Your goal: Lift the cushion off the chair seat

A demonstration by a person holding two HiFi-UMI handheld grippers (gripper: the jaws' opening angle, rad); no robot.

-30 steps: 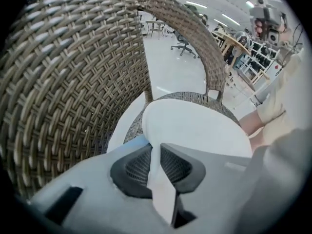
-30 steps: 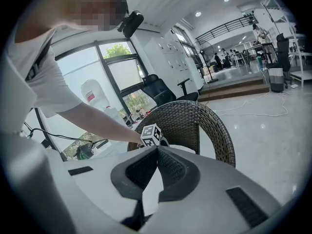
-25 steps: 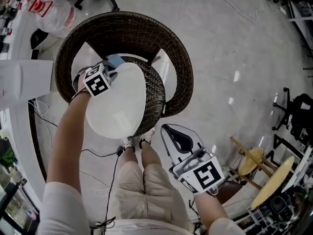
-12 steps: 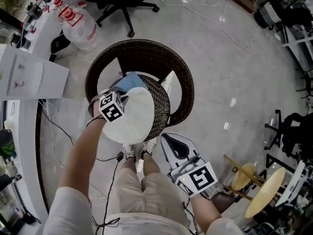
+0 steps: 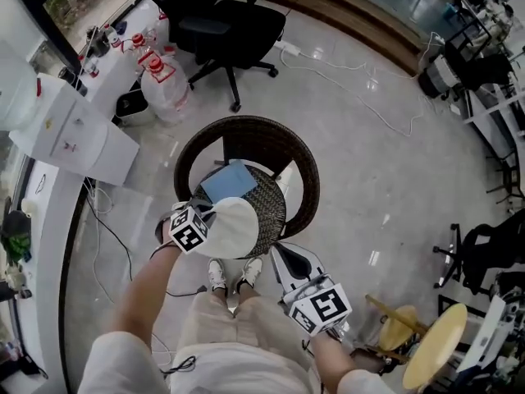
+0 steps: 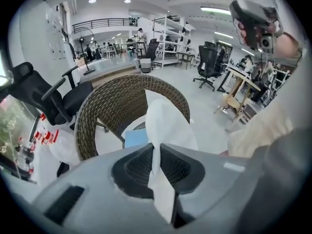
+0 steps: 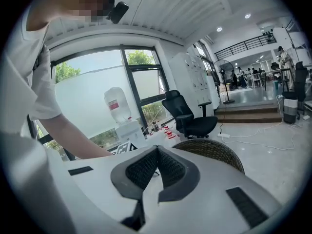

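The cushion is plain white. The chair is dark brown woven wicker, a light blue pad on its seat. At twelve o'clock, the office chair is black.

Floor here is glossy pale grey, with the ceiling lights bouncing off it. Standing on it: a round dark wicker chair, a black office chair on castors behind that, and a clear water jug with a red cap off to the left. A white cable snakes across the far side. On the woven seat a flat blue pad lies toward the back.
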